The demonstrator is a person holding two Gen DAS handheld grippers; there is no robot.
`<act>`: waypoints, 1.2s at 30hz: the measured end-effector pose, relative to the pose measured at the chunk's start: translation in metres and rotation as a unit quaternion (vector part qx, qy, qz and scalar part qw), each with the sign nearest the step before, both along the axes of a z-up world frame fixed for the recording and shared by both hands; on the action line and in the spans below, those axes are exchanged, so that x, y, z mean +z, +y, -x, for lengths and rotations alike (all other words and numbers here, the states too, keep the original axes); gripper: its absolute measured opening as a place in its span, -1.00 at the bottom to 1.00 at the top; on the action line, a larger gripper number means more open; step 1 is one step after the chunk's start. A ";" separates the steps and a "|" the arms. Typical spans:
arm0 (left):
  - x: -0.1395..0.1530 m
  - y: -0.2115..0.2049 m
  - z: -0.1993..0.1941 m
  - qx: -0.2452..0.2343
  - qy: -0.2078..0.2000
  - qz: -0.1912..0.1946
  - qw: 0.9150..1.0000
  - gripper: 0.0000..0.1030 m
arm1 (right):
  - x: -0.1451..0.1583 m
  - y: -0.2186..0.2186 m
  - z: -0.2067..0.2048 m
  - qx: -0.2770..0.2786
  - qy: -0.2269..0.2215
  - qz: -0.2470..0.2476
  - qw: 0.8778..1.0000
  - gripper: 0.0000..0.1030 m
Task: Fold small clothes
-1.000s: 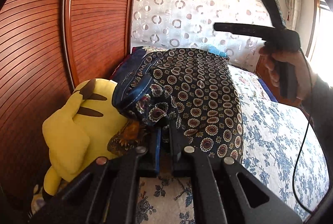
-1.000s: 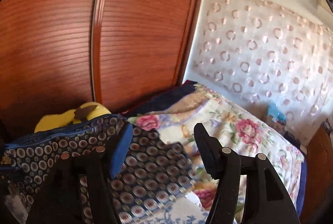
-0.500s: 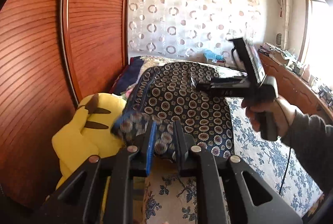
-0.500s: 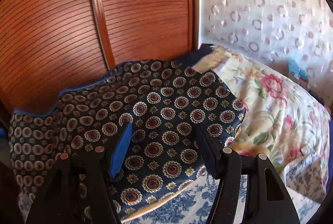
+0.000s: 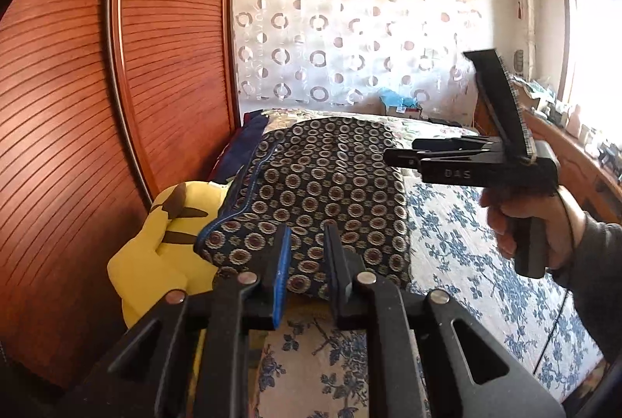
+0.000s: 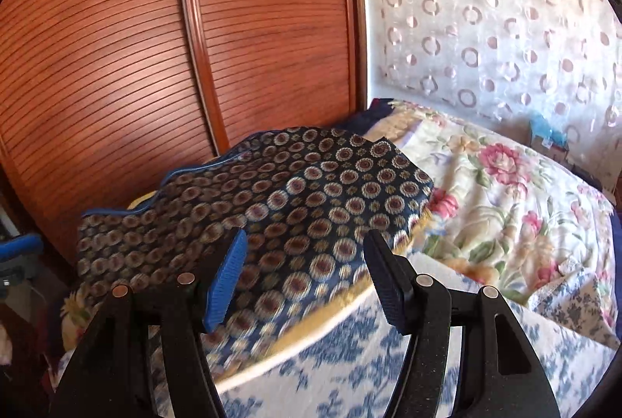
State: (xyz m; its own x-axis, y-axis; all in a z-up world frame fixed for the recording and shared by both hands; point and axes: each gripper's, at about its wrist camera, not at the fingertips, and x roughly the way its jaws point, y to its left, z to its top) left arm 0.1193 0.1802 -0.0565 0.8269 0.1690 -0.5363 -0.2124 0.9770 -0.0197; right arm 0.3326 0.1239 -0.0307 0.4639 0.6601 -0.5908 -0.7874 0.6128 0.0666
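In the left wrist view, the letters "DAS" stand in pale print on the side of the right gripper [image 5: 392, 158], the only writing that can be read. A hand [image 5: 536, 223] in a grey sleeve [image 5: 594, 262] grips its handle upright at the right, the fingers aimed level toward the left, over the far right edge of the dark medallion-print garment [image 5: 326, 192]. That garment lies folded on the bed [image 5: 466, 262], beside a yellow plush toy [image 5: 155, 254] (wedged against the slatted wooden wardrobe door [image 5: 77, 107]). The left gripper [image 5: 307, 262] points down at the garment's near edge, its jaws released with a narrow gap and no cloth pinched between them. In the right wrist view, the right gripper [image 6: 307, 285] tilts down over the garment [image 6: 272, 208], jaws spread wide and holding nothing; the cloth shows through the gap, lying flat on the bed [image 6: 505, 223], near the wardrobe door [image 6: 155, 48]. A blue pad of the left gripper [image 6: 21, 247] peeks in at the left edge.
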 end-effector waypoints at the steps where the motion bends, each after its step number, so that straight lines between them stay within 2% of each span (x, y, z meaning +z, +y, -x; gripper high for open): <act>1: 0.001 -0.003 0.000 0.002 0.000 -0.003 1.000 -0.72 | 0.003 -0.004 0.006 -0.001 -0.002 -0.001 1.000 0.24; 6: 0.006 -0.017 0.004 -0.012 -0.006 0.001 1.000 -0.71 | 0.015 -0.024 0.036 -0.010 -0.020 -0.007 1.000 0.32; 11: 0.010 -0.036 0.008 -0.036 -0.009 0.004 0.999 -0.71 | 0.021 -0.051 0.059 -0.034 -0.021 -0.014 0.999 0.52; 18: 0.009 -0.067 0.009 -0.058 -0.012 0.003 0.998 -0.70 | 0.025 -0.106 0.091 -0.078 -0.038 -0.020 0.996 0.56; 22: 0.009 -0.084 0.010 -0.074 -0.012 0.007 0.997 -0.70 | 0.027 -0.141 0.112 -0.106 -0.033 -0.027 0.993 0.56; 30: 0.014 -0.123 0.019 -0.100 -0.013 0.012 0.995 -0.70 | 0.037 -0.206 0.155 -0.182 -0.048 -0.032 0.982 0.56; 36: 0.036 -0.152 0.023 -0.119 -0.029 0.005 0.992 -0.69 | 0.055 -0.258 0.188 -0.242 -0.068 -0.050 0.967 0.56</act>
